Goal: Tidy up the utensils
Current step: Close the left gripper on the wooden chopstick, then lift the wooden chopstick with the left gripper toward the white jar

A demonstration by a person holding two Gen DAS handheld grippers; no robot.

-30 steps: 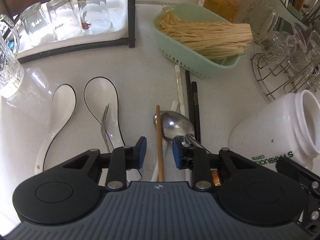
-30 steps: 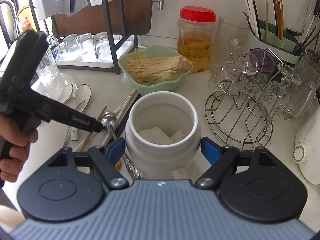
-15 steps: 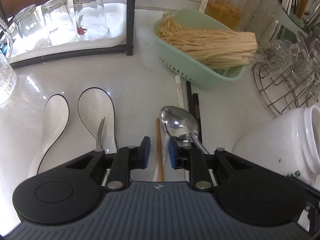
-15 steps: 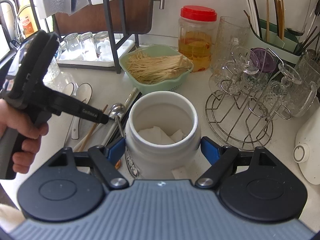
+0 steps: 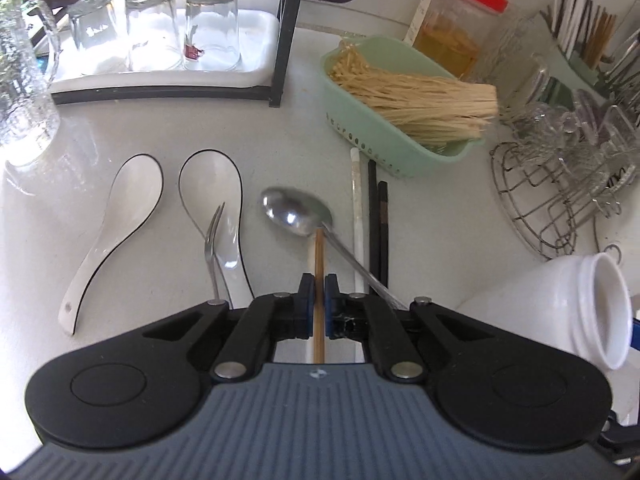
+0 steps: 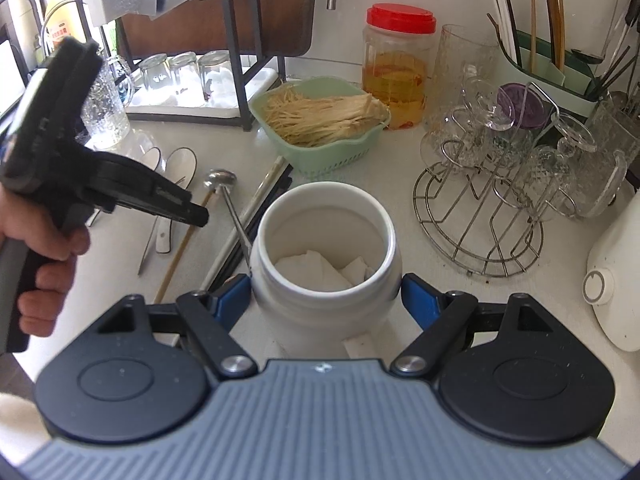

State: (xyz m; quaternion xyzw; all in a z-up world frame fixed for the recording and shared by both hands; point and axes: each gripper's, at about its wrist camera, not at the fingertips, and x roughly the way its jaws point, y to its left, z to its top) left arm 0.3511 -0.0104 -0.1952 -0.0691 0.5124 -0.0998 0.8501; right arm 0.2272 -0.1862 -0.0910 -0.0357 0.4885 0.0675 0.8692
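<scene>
Metal spoon (image 5: pixel 297 212) shifted left, left gripper (image 5: pixel 319 296) closing

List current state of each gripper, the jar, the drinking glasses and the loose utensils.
left gripper: shut on wooden chopstick
right gripper: shut on white jar
white jar: upright, lid off, white paper inside
metal spoon: lying bowl up
fork: lying on ceramic spoon
three glasses: upside down on tray
</scene>
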